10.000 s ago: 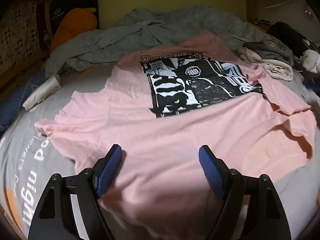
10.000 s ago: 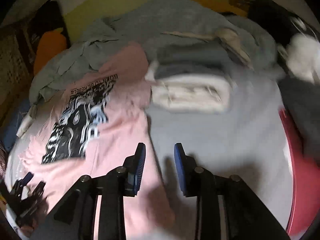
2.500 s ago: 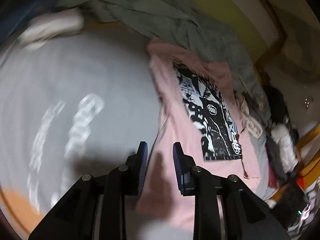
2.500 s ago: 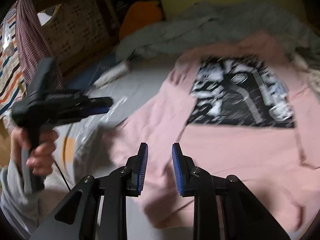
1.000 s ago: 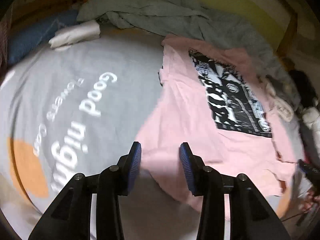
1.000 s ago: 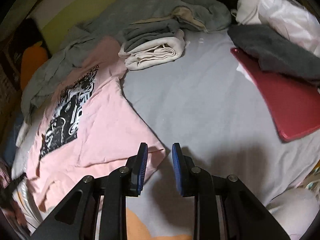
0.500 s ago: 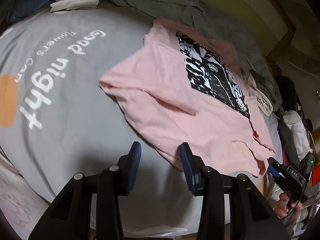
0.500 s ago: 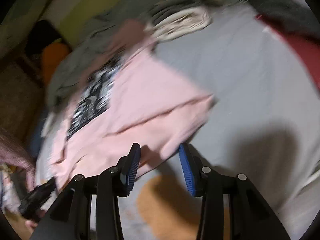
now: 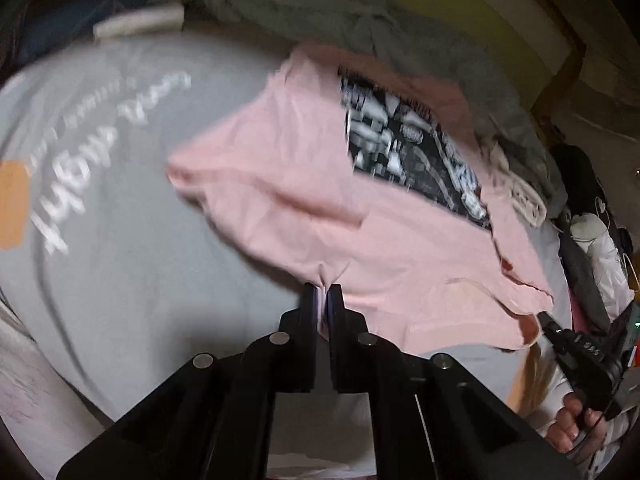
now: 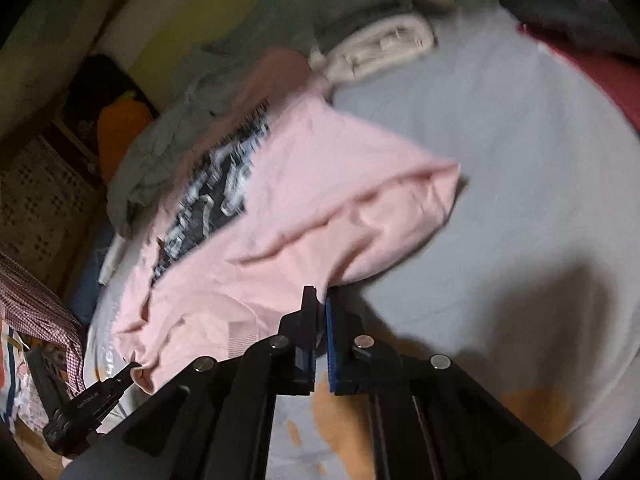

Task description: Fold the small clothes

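A pink T-shirt (image 9: pixel 320 208) with a black-and-white print lies on the grey bedspread (image 9: pixel 120 280), print up. My left gripper (image 9: pixel 323 294) is shut on its near hem, which bunches between the jaws. My right gripper (image 10: pixel 320 300) is shut on the hem at the other near corner of the same shirt (image 10: pixel 340 208). Each gripper also shows in the other's view, the right one (image 9: pixel 544 318) at the shirt's right corner and the left one (image 10: pixel 134 370) at its left corner.
A crumpled grey garment (image 9: pixel 340 12) lies behind the shirt. Folded cream and grey clothes (image 10: pixel 384 44) sit at the back right, with a red flat item (image 10: pixel 592 68) and dark clothes beyond. An orange cushion (image 10: pixel 120 128) and a white roll (image 9: pixel 140 24) lie at the back left.
Both grippers have closed on the shirt's near hem, one at each corner; half a second ago both were open just short of the fabric. The hem now puckers at the jaws.
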A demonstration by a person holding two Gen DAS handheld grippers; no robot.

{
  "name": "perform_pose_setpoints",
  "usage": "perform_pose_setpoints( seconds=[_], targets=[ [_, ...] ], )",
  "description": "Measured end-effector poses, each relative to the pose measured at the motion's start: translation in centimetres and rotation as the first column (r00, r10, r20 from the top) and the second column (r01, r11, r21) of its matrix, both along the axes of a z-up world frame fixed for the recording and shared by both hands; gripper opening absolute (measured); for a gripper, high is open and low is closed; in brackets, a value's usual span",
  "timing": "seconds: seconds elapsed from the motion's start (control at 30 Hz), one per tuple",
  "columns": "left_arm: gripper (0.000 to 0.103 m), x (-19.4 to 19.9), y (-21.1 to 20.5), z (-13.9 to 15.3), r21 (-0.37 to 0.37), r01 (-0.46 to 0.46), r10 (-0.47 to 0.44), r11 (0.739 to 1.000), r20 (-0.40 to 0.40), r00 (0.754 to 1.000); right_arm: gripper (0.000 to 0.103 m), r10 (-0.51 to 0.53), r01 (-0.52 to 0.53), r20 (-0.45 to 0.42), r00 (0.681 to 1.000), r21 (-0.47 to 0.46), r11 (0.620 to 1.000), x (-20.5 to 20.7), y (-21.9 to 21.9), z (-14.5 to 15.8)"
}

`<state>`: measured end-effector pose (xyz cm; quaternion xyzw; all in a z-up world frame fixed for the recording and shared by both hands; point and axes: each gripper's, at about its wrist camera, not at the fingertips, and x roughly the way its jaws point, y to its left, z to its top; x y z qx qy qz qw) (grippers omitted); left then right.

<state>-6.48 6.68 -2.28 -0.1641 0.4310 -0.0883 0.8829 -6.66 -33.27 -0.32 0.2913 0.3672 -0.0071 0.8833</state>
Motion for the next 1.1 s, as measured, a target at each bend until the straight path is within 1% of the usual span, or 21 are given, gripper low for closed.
perform_pose_setpoints(
  seconds=[0.03,0.1,0.2,0.23,0.3,0.4,0.43,0.47,0.5,0.53,0.57,0.6,0.67,0.7,0.73,0.8,0.87,0.93,0.97,1.0,1.1],
  targets=[
    [0.004,0.2,0.1,1.0,0.007,-0.006,0.006,1.000,0.025,1.000,0.003,0.006,-0.005,0.029,1.000,-0.018,1.000,-0.1,0.1,0.9],
    [0.004,1.4,0.4,2.7,-0.028,0.002,-0.001,1.000,0.050,0.999,0.003,0.024,-0.020,0.077,0.997,-0.054,0.998,0.4,0.2,2.8],
    [0.004,5.5,0.2,5.1,-0.033,0.008,-0.006,0.999,0.069,0.998,0.003,0.045,-0.034,0.096,0.994,-0.115,0.993,3.6,0.2,5.7],
    [0.004,7.4,-0.1,6.0,-0.022,0.024,-0.022,0.999,0.080,0.997,0.003,0.055,-0.043,0.103,0.993,-0.113,0.993,4.8,0.1,6.4],
    [0.004,11.1,-1.0,6.7,0.038,0.033,-0.036,0.999,0.065,0.997,0.003,0.071,-0.054,0.102,0.992,-0.166,0.985,8.2,0.2,7.5],
    [0.005,17.4,-1.4,5.5,0.052,0.046,-0.045,0.998,-0.019,0.999,0.003,0.119,-0.101,0.076,0.990,-0.208,0.973,13.9,0.8,7.5],
    [0.008,19.3,-1.5,4.4,0.054,0.062,-0.059,0.997,-0.054,0.997,0.003,0.138,-0.120,0.071,0.988,-0.212,0.970,15.6,0.9,7.1],
    [0.015,20.7,-1.3,3.3,0.066,0.045,-0.040,0.997,-0.082,0.996,0.003,0.140,-0.121,0.074,0.987,-0.221,0.968,16.8,0.9,6.7],
    [0.020,21.4,-0.9,2.5,0.086,0.007,0.001,0.996,-0.100,0.995,0.008,0.126,-0.106,0.069,0.990,-0.246,0.963,18.2,0.8,6.2],
    [0.023,21.5,-0.4,1.8,0.105,-0.026,0.037,0.994,-0.105,0.994,0.011,0.086,-0.072,0.037,0.996,-0.296,0.953,19.3,0.6,5.7],
    [0.028,21.1,0.2,1.5,0.086,-0.022,0.030,0.996,-0.090,0.995,0.011,0.033,-0.029,0.005,0.999,-0.343,0.939,19.7,0.2,5.6],
    [0.037,20.3,0.8,1.6,0.061,-0.002,0.006,0.998,-0.058,0.998,0.011,0.020,-0.016,0.008,1.000,-0.350,0.937,19.5,-0.2,5.8],
    [0.052,18.4,1.7,2.2,0.105,-0.005,0.005,0.994,-0.003,1.000,0.026,0.032,-0.011,0.057,0.998,-0.335,0.942,17.7,-1.7,6.4],
    [0.056,17.4,2.2,2.6,0.138,-0.011,0.009,0.990,0.017,1.000,0.047,0.018,0.006,0.065,0.998,-0.344,0.939,16.8,-2.4,6.7],
    [0.057,16.1,2.6,3.1,0.167,-0.021,0.014,0.986,0.043,0.999,0.057,-0.004,0.028,0.068,0.998,-0.347,0.938,15.9,-3.2,6.9],
    [0.066,14.0,3.3,3.8,0.186,-0.040,0.029,0.982,0.063,0.998,0.057,-0.032,0.050,0.066,0.997,-0.284,0.958,13.9,-5.0,7.1],
    [0.066,12.0,4.4,3.6,0.128,-0.064,0.061,0.990,0.033,0.998,0.057,-0.035,0.038,0.020,0.999,-0.174,0.984,12.2,-6.3,6.5],
    [0.066,9.9,5.4,2.8,-0.023,-0.094,0.093,0.995,-0.015,0.996,0.057,-0.014,0.014,-0.005,1.000,-0.089,0.996,10.8,-6.6,5.4],
    [0.066,8.9,5.5,2.3,-0.101,-0.096,0.095,0.990,-0.022,0.995,0.057,0.003,-0.004,-0.018,1.000,-0.044,0.999,10.2,-6.5,4.5],
    [0.066,8.3,5.3,1.6,-0.148,-0.090,0.085,0.985,-0.043,0.995,0.057,0.019,-0.019,-0.027,0.999,-0.012,1.000,10.0,-6.3,3.6],
    [0.066,8.7,4.9,-0.9,-0.238,-0.124,0.097,0.963,-0.123,0.988,0.057,0.046,-0.041,-0.079,0.996,0.062,0.997,11.0,-5.5,1.0]
  ],
)
